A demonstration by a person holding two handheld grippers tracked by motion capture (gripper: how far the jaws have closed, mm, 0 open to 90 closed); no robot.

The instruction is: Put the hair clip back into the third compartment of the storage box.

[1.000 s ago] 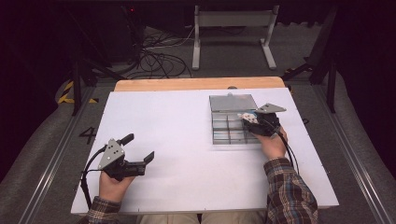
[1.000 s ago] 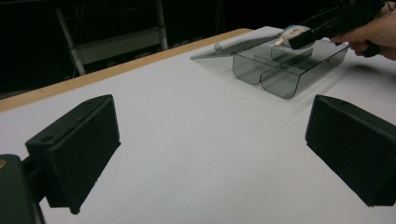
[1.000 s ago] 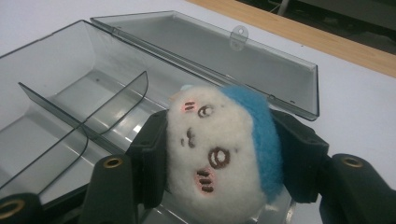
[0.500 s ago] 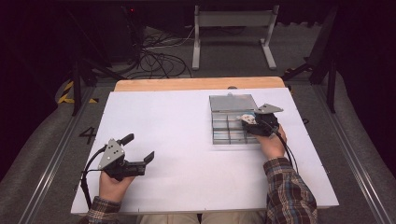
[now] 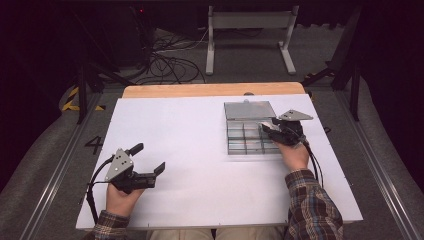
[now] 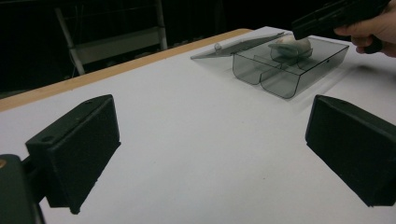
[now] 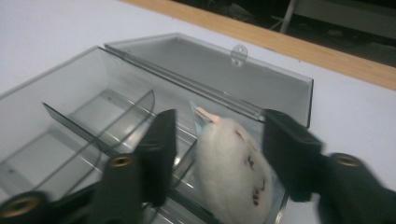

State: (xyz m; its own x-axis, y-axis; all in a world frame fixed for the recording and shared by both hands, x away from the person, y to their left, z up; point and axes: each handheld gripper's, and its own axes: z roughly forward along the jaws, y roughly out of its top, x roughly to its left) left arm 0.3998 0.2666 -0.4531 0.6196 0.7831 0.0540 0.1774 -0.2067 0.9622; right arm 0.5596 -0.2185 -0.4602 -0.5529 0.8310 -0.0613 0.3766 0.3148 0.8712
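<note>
- The box [image 5: 250, 132] is a clear grey plastic case with dividers, sitting right of centre in the high view on the white table [image 5: 200, 150].
- Its lid [image 5: 250, 109] lies folded back flat on the table, on the side of the box toward the top of the frame, with a small latch tab at its far edge.
- A white furry mouse [image 7: 233, 172] with a pinkish tip and small dark specks lies in a compartment at the right end of the box, low and centre in the right gripper view. In the left gripper view it shows as a pale lump [image 6: 289, 45] in the box at upper right.
- The right gripper [image 5: 272, 131] hangs over the right end of the box, held by the right hand [image 5: 294, 154] at the box's lower right corner.
- Its jaws have just been closing. They stand part open, one on each side of the mouse; a gap shows on the left side, and on the right the pad is just beside the fur, so no grip is seen.
- The left gripper [image 5: 150, 162] is at the lower left of the high view, well apart from the box, in the left hand [image 5: 120, 197].
- Its jaws stand wide open above bare table, with nothing between them.
- Both sleeves are plaid.
</note>
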